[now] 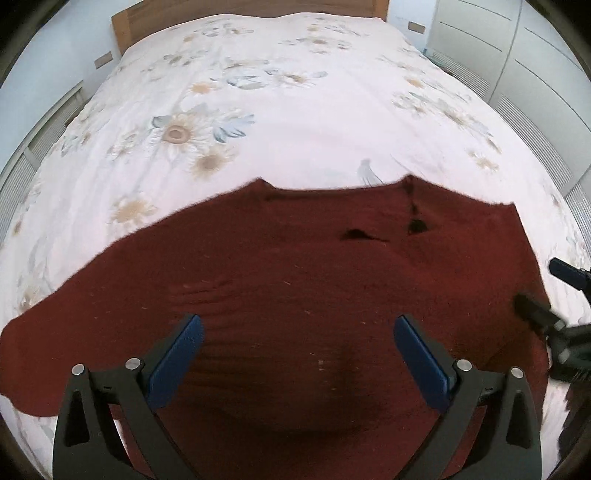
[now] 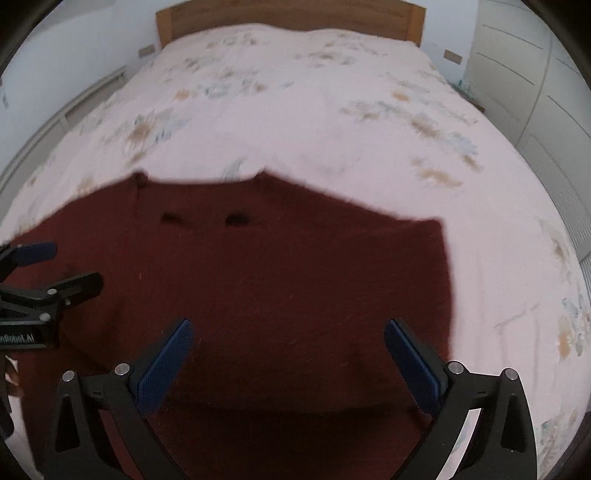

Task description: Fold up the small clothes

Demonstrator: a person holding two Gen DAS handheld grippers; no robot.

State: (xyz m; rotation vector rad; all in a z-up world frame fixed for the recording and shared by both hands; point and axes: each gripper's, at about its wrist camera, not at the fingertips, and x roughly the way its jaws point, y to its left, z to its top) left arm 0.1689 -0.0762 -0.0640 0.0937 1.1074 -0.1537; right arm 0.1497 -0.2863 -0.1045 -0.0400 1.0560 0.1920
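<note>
A dark red knitted garment point(image 1: 280, 280) lies spread flat on the bed, neckline toward the headboard; it also shows in the right wrist view point(image 2: 280, 273). My left gripper point(image 1: 298, 325) is open and empty, hovering over the garment's middle near its lower part. My right gripper point(image 2: 288, 328) is open and empty, hovering over the garment's right half. The right gripper appears at the right edge of the left wrist view point(image 1: 543, 291), open, over the garment's right border. The left gripper appears at the left edge of the right wrist view point(image 2: 70, 267), open.
The bed has a white floral cover point(image 1: 258, 110) and a wooden headboard point(image 1: 251, 14). White wardrobe doors point(image 1: 517, 48) stand to the right. A low white unit point(image 1: 48, 125) runs along the left of the bed.
</note>
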